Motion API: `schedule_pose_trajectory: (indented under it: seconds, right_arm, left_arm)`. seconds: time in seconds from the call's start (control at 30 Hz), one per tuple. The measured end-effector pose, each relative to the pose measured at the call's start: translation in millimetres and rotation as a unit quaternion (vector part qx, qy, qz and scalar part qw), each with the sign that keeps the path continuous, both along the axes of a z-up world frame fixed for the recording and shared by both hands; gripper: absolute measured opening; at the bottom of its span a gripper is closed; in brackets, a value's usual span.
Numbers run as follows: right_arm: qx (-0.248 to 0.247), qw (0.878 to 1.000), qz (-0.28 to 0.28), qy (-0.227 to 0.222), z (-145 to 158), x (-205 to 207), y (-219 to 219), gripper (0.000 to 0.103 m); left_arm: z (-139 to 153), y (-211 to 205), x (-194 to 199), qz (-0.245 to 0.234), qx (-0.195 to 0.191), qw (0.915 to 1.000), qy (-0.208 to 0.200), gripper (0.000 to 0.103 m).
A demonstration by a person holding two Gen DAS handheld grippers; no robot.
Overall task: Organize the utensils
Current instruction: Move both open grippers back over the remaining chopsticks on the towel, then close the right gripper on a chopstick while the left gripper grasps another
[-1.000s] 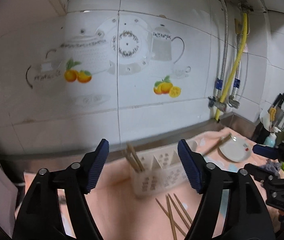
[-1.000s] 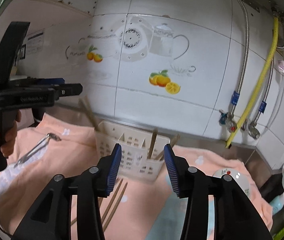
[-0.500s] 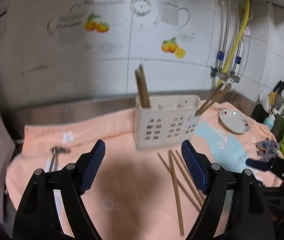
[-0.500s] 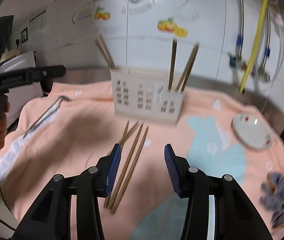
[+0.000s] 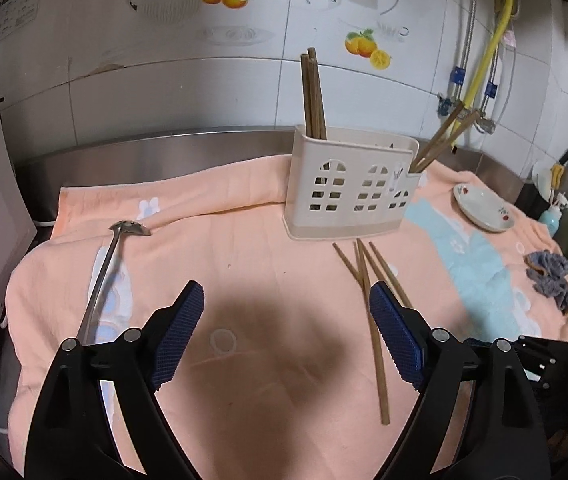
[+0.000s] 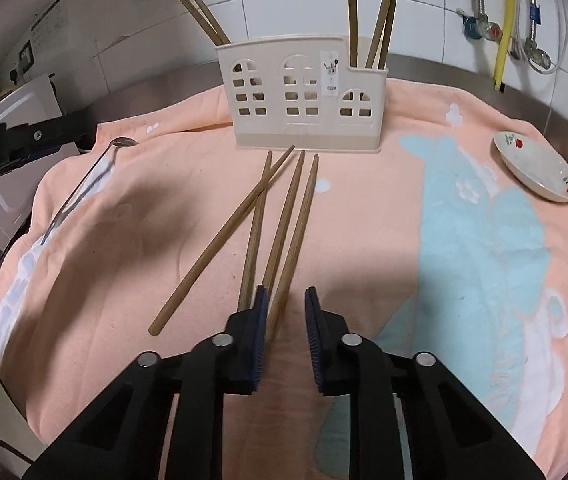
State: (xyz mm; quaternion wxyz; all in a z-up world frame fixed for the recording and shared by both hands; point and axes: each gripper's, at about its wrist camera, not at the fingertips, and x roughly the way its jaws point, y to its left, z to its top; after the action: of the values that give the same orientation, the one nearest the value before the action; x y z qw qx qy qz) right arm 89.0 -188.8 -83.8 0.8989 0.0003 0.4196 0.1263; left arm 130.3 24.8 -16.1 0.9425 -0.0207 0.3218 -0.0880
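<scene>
Four loose chopsticks (image 6: 284, 220) lie on the peach towel (image 6: 124, 264) directly in front of the utensil caddy (image 6: 304, 96), their far tips almost at its base; the leftmost one crosses over its neighbour and slants away to the caddy's front left. The right gripper (image 6: 286, 300) sits low at the near ends of this bundle, its jaws closing, with the end of the rightmost chopstick lying between the blue pads (a gap still shows on the right pad's side, so the pads do not yet press it). More chopsticks (image 6: 368, 12) already stand upright in the caddy, some in its left compartment and some in its right one. The left gripper (image 5: 286, 304) hangs over bare towel in front of the caddy, jaws spread wide and opening further, with nothing between them. A metal ladle (image 5: 112, 260) lies on the towel well to the left of the caddy. A small white dish (image 5: 484, 208) rests on the towel to the caddy's right, and a grey rag (image 5: 550, 280) lies beyond it, nearer the towel's edge.
</scene>
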Motion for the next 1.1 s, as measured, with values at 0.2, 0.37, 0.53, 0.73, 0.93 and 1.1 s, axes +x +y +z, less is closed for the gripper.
schedule_pose_trajectory:
  seconds: [0.2,0.37,0.53,0.73,0.93,1.1]
  right_arm:
    - [-0.001,1.000,-0.015,0.018,-7,5,7,0.013]
    - [-0.011,0.999,-0.026,0.028,-12,10,14,0.013]
    - [-0.017,0.999,-0.042,0.029,-18,12,15,0.010]
    - [-0.042,0.998,-0.041,0.027,-24,4,19,0.009]
    - [-0.040,0.998,-0.035,0.019,-25,-4,15,0.008]
    - [-0.029,0.999,-0.028,0.008,-25,-10,10,0.008]
  left_arm:
    - [-6,-5,3,-0.015,0.014,0.9998,-0.001,0.084]
    - [-13,-6,13,-0.029,0.007,0.9995,0.008,0.084]
    - [-23,-10,23,-0.048,0.001,0.9986,0.021,0.084]
    - [-42,-11,22,-0.050,-0.002,0.9978,0.043,0.084]
    - [-45,-9,3,-0.046,-0.002,0.9979,0.046,0.084]
    - [-47,-18,-13,-0.054,-0.005,0.9973,0.050,0.083]
